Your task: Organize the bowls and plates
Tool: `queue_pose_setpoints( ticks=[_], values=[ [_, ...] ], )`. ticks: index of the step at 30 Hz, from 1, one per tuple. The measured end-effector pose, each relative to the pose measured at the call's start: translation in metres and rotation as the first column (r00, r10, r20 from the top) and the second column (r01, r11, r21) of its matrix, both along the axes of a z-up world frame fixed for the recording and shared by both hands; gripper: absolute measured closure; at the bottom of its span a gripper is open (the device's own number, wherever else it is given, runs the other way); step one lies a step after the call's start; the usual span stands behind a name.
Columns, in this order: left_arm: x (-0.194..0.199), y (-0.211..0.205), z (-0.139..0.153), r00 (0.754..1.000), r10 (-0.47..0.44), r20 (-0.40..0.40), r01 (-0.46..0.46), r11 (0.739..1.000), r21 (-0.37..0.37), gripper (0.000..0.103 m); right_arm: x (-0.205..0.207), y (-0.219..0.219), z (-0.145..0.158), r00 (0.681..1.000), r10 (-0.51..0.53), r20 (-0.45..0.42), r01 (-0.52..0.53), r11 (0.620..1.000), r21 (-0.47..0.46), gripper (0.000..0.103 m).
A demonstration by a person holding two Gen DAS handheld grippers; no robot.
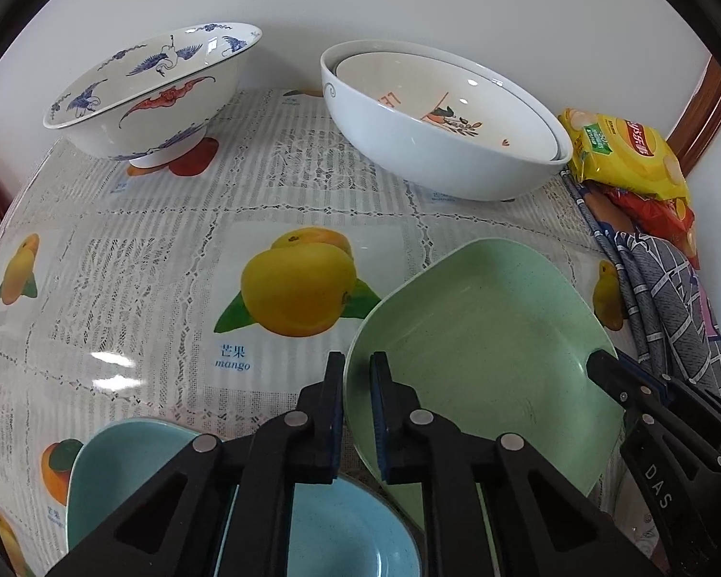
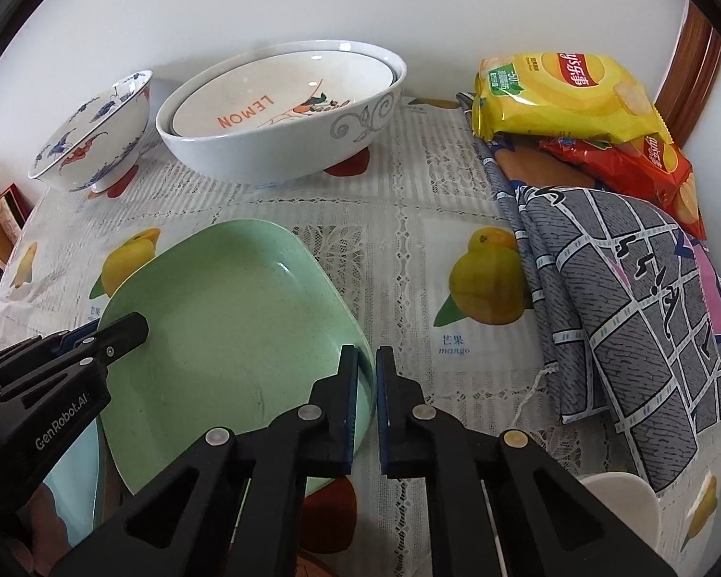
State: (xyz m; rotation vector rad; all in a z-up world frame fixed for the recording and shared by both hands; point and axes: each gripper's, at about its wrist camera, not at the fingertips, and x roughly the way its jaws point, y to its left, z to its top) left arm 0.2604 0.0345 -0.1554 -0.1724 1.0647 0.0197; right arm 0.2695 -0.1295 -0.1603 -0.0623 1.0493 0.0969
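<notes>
Left gripper [image 1: 358, 375] and right gripper [image 2: 366, 370] each clamped opposite rims of the green plate [image 1: 485, 336], lower frame.

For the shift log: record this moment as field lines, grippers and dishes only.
left gripper: shut on green plate's left rim
right gripper: shut on its right rim
green plate: gripped on both sides
blue dishes: beneath the left gripper
white bowl: at back, holding LEMON bowl
crane bowl: back left, alone
</notes>
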Motion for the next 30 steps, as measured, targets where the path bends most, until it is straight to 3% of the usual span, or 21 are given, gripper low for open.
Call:
queue_pose_setpoints(
  ticks=[14,22,30],
  values=[
    [-0.043,0.010,0.056,0.994,0.006,0.106,-0.004,1.000,-0.012,0.093,-0.039,-0.002,0.054,0.993,0.001,0.119,-0.009,0.998,0.068,0.097],
    [-0.094,0.006,0.091,0.988,0.000,0.155,0.000,1.000,-0.005,0.093,-0.091,-0.007,0.093,0.985,-0.002,0.170,-0.014,0.995,0.095,0.097],
    [-0.143,0.000,0.112,0.979,0.006,0.203,-0.010,1.000,0.019,0.093,-0.147,-0.012,0.113,0.980,-0.002,0.197,-0.021,0.993,0.114,0.098]
  ],
)
